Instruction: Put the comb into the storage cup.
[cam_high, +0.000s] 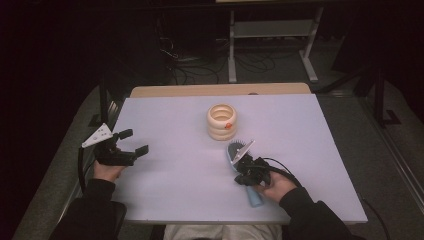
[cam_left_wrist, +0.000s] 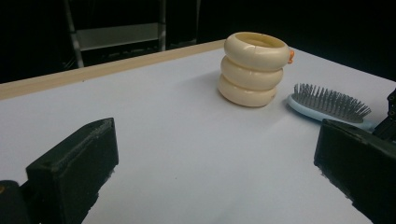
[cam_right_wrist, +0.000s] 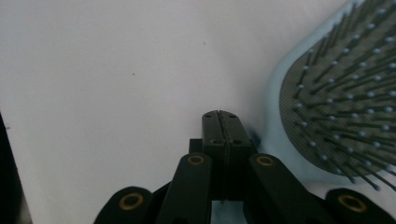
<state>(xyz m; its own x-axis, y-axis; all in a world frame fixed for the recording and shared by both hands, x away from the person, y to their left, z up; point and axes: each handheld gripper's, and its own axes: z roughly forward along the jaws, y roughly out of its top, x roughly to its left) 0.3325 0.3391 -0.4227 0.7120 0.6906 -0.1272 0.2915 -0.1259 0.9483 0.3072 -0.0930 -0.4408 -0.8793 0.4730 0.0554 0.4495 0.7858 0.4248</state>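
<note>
White table (cam_high: 175, 185), dark room – left gripper (cam_high: 134, 142) jaws wide, right gripper (cam_high: 242, 161) jaws closed, empty, beside hairbrush (cam_high: 233, 151).

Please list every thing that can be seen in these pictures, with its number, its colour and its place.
hairbrush: one, light blue with grey bristles, bristles up, on the table right of centre, under the right gripper.
ringed holder: one, cream with a small orange spot, upright near the table's middle.
table: one, white top, wooden far edge.
metal frame: one, grey, on the floor behind the table.
left gripper: one, black, jaws open, at the table's left edge.
right gripper: one, black, jaws shut, beside the brush head.
</note>
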